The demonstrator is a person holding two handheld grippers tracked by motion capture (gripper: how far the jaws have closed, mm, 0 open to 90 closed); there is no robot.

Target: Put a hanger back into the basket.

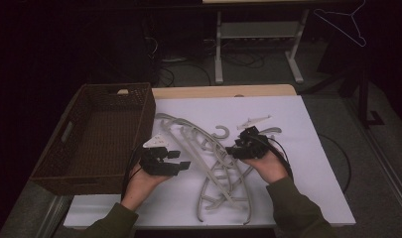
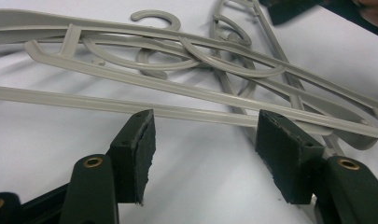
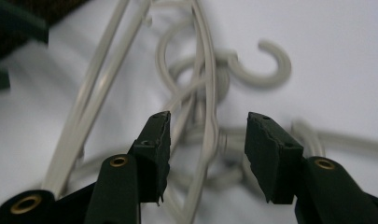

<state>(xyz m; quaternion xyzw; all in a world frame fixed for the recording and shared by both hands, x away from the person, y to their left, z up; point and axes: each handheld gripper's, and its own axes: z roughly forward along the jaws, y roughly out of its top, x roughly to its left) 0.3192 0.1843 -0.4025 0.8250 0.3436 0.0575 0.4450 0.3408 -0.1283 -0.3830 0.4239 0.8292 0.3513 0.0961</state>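
From the high view the whole layout is plain: a white-covered surface (image 1: 298, 163), a pile of grey plastic hangers (image 1: 216, 163) tangled in its middle, and a brown wicker basket (image 1: 64, 163) at its left edge. The basket's inside shows nothing but its woven floor. The left gripper (image 1: 181, 159) sits just left of the pile and the right gripper (image 1: 236, 148) at its right side, each in a hand coming in from the bottom. Beyond the surface stand the legs of another table (image 1: 218, 49), and a thin wire hanger (image 1: 345, 25) hangs at upper right.

The left gripper view comes in close, where the high view cannot: its jaws are spread wide, nothing between them, with a long straight hanger bar (image 2: 130, 108) lying just past their tips. The hangers overlap, their curved arms and hooks (image 2: 156, 17) crossing each other flat on the white cover.

The right gripper view shows its jaws also spread, a thin curved hanger arm (image 3: 210, 116) running down between them, touching neither pad as far as can be told; one hook (image 3: 270, 65) lies beyond, blurred
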